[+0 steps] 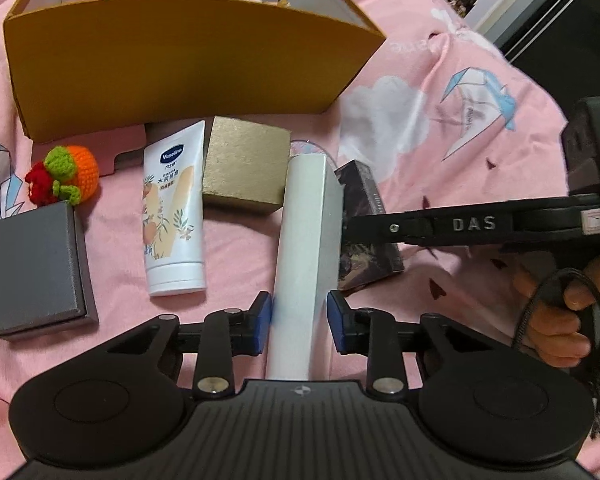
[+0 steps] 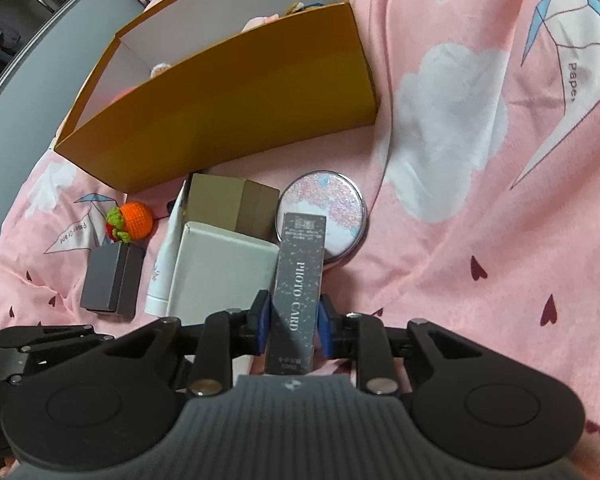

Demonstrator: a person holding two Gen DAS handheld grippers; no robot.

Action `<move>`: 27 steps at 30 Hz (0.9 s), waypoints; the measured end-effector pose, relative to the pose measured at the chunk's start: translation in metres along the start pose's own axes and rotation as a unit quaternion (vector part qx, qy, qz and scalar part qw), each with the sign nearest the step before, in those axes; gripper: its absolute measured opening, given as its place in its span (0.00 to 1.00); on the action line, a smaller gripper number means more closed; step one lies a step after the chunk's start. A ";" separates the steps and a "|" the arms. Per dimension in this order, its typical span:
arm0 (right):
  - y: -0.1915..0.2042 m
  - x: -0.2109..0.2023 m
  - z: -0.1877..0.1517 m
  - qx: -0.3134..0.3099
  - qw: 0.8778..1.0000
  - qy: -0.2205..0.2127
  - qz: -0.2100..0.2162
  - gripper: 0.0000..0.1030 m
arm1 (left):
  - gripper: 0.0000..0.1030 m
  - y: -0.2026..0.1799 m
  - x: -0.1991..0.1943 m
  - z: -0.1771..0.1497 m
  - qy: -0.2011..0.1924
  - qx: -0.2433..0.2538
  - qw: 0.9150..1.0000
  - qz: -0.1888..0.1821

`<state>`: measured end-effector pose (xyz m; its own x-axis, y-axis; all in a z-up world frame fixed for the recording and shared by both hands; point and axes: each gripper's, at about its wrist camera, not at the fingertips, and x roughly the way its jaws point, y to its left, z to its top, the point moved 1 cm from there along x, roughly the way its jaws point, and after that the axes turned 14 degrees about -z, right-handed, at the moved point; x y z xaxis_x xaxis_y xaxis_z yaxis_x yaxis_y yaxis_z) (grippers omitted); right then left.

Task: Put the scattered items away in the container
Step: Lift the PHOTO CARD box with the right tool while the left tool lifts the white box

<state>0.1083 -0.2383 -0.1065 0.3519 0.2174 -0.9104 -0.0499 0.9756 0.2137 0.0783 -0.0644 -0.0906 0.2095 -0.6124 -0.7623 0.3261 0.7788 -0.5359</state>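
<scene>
An open orange cardboard box (image 1: 172,76) stands at the back on a pink bedsheet and holds some soft toys; it also shows in the right wrist view (image 2: 236,120). My left gripper (image 1: 300,316) is shut on a tall white box (image 1: 304,248), also seen from the right wrist (image 2: 220,272). My right gripper (image 2: 294,320) is shut on a dark "PHOTO CARD" box (image 2: 300,280), which lies just right of the white box (image 1: 364,200). The right gripper's arm (image 1: 480,226) reaches in from the right.
On the sheet lie a white lotion tube (image 1: 174,208), a gold box (image 1: 246,170), a grey box (image 1: 34,268), a crocheted orange toy (image 1: 72,172) and a round glittery mirror (image 2: 324,212). The bed's edge and a dark room lie at the far right (image 1: 560,20).
</scene>
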 end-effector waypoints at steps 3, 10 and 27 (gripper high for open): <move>-0.002 0.001 0.000 0.003 1.000 0.001 -0.001 0.27 | 0.34 0.003 0.007 0.003 0.002 -0.007 1.000 0.004; -0.006 0.006 -0.001 0.011 1.000 0.008 -0.003 0.29 | 0.34 0.004 0.014 0.003 -0.005 -0.011 1.000 0.009; -0.001 -0.004 -0.002 -0.018 0.999 0.003 -0.036 0.29 | 0.33 -0.023 0.022 0.007 0.020 0.067 0.997 0.021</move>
<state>0.1047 -0.2406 -0.1035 0.3496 0.1467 -0.9254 -0.0575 0.9892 0.1351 0.0821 -0.0970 -0.0925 0.1884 -0.5721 -0.7983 0.4384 0.7763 -0.4529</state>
